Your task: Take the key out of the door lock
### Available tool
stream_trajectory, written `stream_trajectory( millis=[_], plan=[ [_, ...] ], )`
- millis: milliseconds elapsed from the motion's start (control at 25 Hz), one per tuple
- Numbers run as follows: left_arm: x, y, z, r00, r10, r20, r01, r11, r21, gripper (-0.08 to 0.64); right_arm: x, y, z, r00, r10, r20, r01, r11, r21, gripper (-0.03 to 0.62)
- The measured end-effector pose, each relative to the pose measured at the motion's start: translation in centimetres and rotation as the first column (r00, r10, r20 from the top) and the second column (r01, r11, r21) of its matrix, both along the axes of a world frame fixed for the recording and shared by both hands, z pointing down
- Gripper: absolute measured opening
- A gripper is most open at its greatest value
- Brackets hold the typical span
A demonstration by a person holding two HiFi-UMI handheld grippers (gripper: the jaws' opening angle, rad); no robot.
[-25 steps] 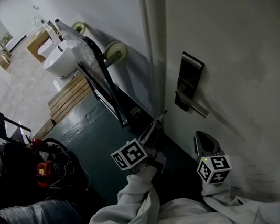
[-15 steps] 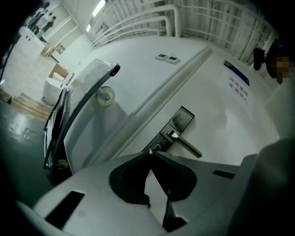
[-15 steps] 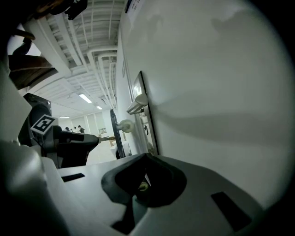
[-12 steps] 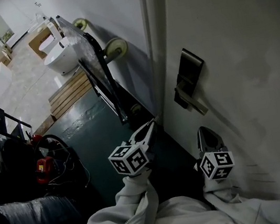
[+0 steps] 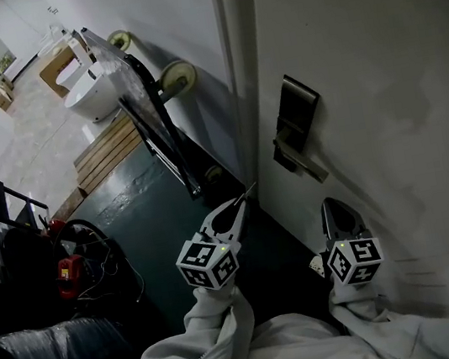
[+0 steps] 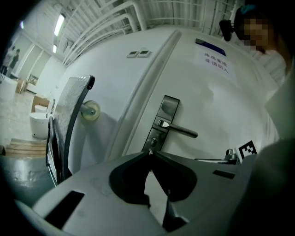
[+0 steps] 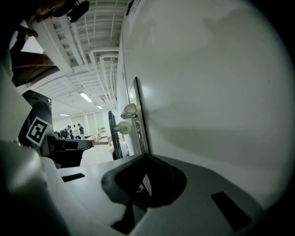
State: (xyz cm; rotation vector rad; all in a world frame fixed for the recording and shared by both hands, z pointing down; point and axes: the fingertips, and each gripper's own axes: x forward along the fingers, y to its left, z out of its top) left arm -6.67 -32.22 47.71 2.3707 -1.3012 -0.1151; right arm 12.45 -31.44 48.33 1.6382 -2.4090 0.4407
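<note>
The left gripper [image 5: 243, 199] is pinching its jaws shut on a thin sliver, apparently the key [image 5: 250, 187], at 7 o'clock from the lock plate [image 5: 292, 116] and clear of it, likely ready to carry it off. The right gripper [image 5: 336, 208], closed and empty, is idling against the door [image 5: 376, 64] at 5 o'clock, out of the way.

right now the door [image 5: 376, 64] shows smooth white paint with a faint sheen, its lock plate [image 5: 296, 111] and lever handle [image 6: 177, 130] brushed metal, the left gripper [image 6: 150, 152] and right gripper [image 7: 144, 157] matt grey plastic, the sleeves [image 5: 218, 346] soft pale cloth, the floor [image 5: 150, 221] glossy dark green, the pallet [image 5: 109, 151] bare wood.
</note>
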Motion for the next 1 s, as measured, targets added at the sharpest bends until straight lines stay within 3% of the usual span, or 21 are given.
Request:
stream_trajectory(
  millis=[280, 1000],
  plan=[
    [0.4, 0.7, 0.7, 0.996, 0.035, 0.087, -0.038, 0.999, 0.03, 0.026, -0.5, 0.1, 0.0, 1.0, -0.029, 0.001, 0.029, 1.0, -0.004, 0.052],
    [0.5, 0.4, 1.2, 0.995, 0.03, 0.091, -0.031, 0.999, 0.014, 0.026, -1.3, -0.1, 0.3, 0.998, -0.063, -0.011, 0.063, 0.998, -0.011, 0.051]
  ],
)
